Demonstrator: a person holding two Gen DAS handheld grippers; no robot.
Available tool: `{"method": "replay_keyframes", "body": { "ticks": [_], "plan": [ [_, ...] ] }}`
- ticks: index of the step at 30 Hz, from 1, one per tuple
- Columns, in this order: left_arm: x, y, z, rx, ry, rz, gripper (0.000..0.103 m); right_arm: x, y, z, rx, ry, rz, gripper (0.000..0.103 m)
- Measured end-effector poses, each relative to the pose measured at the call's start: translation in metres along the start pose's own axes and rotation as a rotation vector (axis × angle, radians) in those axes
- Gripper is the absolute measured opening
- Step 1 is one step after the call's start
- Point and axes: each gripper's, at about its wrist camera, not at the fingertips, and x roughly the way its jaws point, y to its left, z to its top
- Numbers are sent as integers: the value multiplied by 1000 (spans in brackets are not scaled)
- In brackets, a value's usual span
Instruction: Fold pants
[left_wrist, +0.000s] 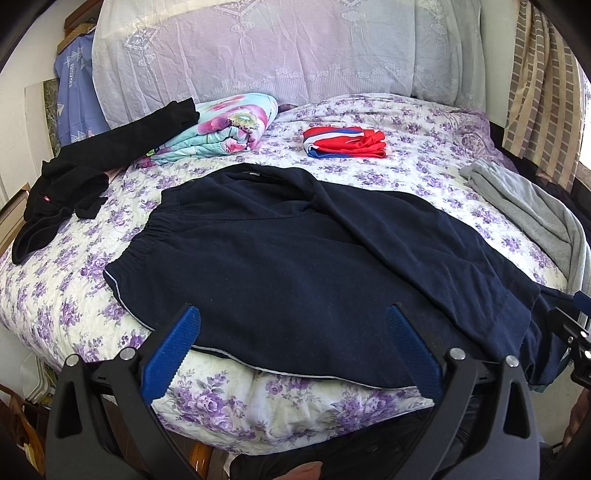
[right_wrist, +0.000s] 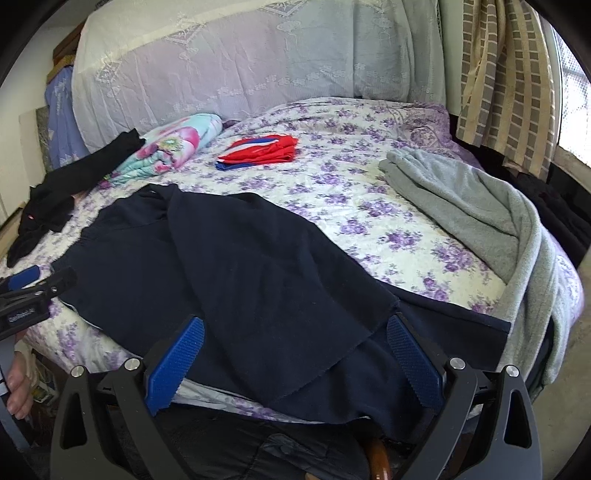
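Dark navy pants (left_wrist: 295, 258) lie across the near part of the bed, elastic waistband at the left, one leg folded diagonally over the other; the leg ends hang over the near right edge (right_wrist: 332, 350). My left gripper (left_wrist: 291, 325) is open and empty, above the pants' near hem by the waist end. My right gripper (right_wrist: 295, 332) is open and empty over the leg ends. The right gripper's side shows at the left wrist view's right edge (left_wrist: 574, 332), and the left one at the right wrist view's left edge (right_wrist: 33, 288).
The bed has a purple floral sheet (left_wrist: 369, 155). On it lie black clothes (left_wrist: 74, 177) at the left, a folded floral quilt (left_wrist: 221, 129), a folded red and blue garment (left_wrist: 343, 142) and a grey garment (right_wrist: 461, 214) at the right. A curtain (right_wrist: 506, 74) hangs behind.
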Motion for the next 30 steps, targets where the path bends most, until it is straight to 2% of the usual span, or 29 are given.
{"method": "replay_keyframes", "body": {
  "ticks": [7, 21, 23, 25, 27, 30],
  "plan": [
    [8, -3, -3, -9, 32, 1, 99, 4, -8, 2, -19, -9, -98, 100],
    [22, 7, 6, -18, 74, -10, 99, 11, -10, 6, -18, 13, -81, 100],
    [25, 7, 6, -19, 79, -16, 99, 7, -18, 5, -6, -6, 30, 100],
    [27, 10, 6, -24, 80, -25, 99, 3, -44, 0, 83, -3, 260, 99],
    [30, 12, 7, -34, 81, -32, 99, 7, -76, -7, 214, 18, 446, 100],
    [33, 15, 8, -43, 80, -47, 99, 19, -112, -17, 390, 73, 599, 100]
  ]
}}
